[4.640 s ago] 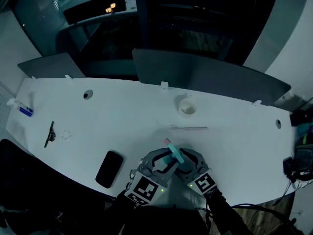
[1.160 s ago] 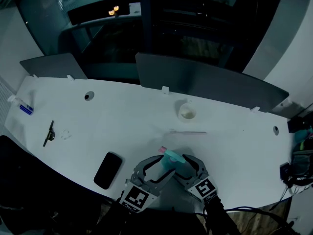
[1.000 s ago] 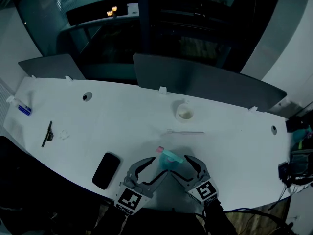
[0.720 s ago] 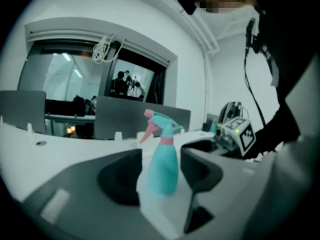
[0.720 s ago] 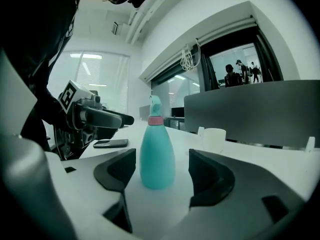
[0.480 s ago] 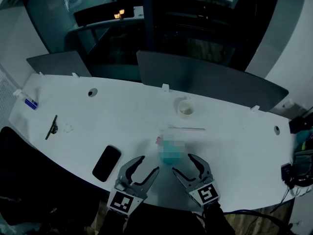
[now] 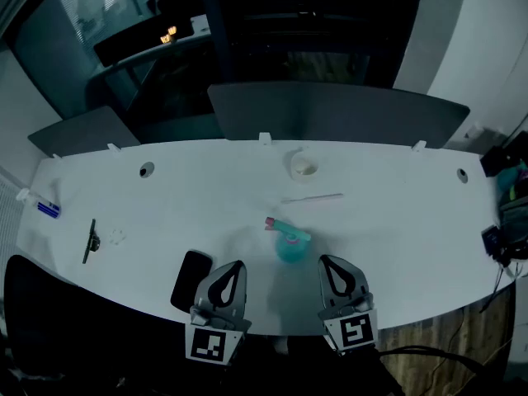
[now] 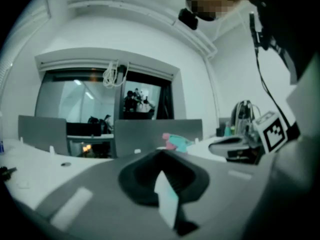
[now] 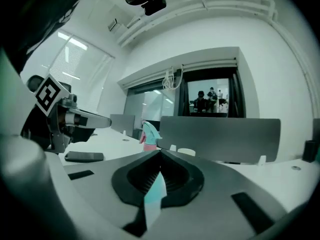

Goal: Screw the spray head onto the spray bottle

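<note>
white tabletop [image 7: 396, 221] fills the middle band of the head view, its near edge curving from the lower left to the lower right. a teal spray bottle [image 7: 290, 250] stands upright near the centre of the frame, a little in from that near edge. the spray head [image 7: 285, 229] sits on top of it with its pink nozzle pointing toward the left; how far it is screwed down cannot be told.

the left gripper [image 7: 237, 264] is at the lower centre-left and the right gripper [image 7: 325, 260] at the lower centre-right. both reach in over the near edge with their tips pointing up the frame, one on each side of the bottle and apart from it. both pairs of jaws have just been closing and now meet tip to tip with nothing between them. in each gripper view the bottle shows beyond the jaws, not in them.

bare table lies open between the grippers and the bottle, and a wider stretch runs out to the right edge. just left of the left gripper a black phone [image 7: 190, 280] lies close to the near edge. above the bottle a thin stick [image 7: 312, 197] lies flat, and a small white cup [image 7: 304, 166] stands near the far edge, below a grey divider panel [image 7: 330, 114]. at the far left a black tool [image 7: 89, 240] lies near the table's edge.
</note>
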Demonstrator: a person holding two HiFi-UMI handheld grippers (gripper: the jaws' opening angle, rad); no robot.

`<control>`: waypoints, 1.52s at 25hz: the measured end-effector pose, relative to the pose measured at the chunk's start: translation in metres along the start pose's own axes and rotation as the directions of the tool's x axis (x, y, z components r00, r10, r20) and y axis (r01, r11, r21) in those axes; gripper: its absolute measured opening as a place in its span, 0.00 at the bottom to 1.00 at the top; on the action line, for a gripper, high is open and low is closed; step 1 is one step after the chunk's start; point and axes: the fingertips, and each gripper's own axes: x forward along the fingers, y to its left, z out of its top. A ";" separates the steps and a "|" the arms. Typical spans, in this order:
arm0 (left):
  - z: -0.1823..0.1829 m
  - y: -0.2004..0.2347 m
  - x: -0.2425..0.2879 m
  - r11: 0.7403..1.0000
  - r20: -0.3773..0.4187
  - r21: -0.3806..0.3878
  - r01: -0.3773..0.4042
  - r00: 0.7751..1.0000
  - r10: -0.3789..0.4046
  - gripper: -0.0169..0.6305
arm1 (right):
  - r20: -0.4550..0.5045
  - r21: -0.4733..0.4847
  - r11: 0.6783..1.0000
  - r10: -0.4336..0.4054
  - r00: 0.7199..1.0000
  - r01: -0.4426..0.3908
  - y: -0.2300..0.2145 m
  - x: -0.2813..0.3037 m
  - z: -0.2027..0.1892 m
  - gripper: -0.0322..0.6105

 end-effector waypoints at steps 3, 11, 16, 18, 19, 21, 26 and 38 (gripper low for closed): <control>0.006 0.003 -0.017 0.998 0.046 0.016 0.064 0.997 -0.064 0.03 | 0.023 -0.012 0.987 -0.158 0.987 0.158 0.011 -0.017 0.012 0.06; -0.007 0.009 -0.068 0.977 0.056 0.029 0.212 0.975 -0.213 0.03 | 0.028 -0.051 0.921 -0.386 0.922 0.387 0.083 -0.074 0.027 0.06; -0.008 0.005 -0.094 0.965 0.071 0.000 0.264 0.962 -0.263 0.03 | -0.023 -0.035 0.890 -0.456 0.890 0.455 0.112 -0.107 0.029 0.06; -0.006 0.005 -0.100 0.964 0.089 -0.002 0.265 0.960 -0.264 0.03 | -0.004 -0.059 0.889 -0.455 0.890 0.454 0.120 -0.111 0.037 0.06; -0.003 0.006 -0.103 0.965 0.099 -0.003 0.262 0.960 -0.260 0.03 | 0.008 -0.065 0.890 -0.452 0.892 0.452 0.124 -0.111 0.041 0.06; 0.001 0.006 -0.108 0.967 0.113 -0.003 0.254 0.961 -0.252 0.03 | 0.034 -0.068 0.893 -0.443 0.896 0.445 0.131 -0.113 0.049 0.06; 0.012 0.000 -0.122 0.972 0.128 0.009 0.237 0.963 -0.236 0.03 | 0.081 -0.063 0.907 -0.411 0.908 0.416 0.141 -0.115 0.066 0.06; 0.025 -0.006 -0.131 0.977 0.160 0.022 0.212 0.964 -0.213 0.03 | 0.109 -0.054 0.919 -0.384 0.917 0.391 0.140 -0.122 0.079 0.06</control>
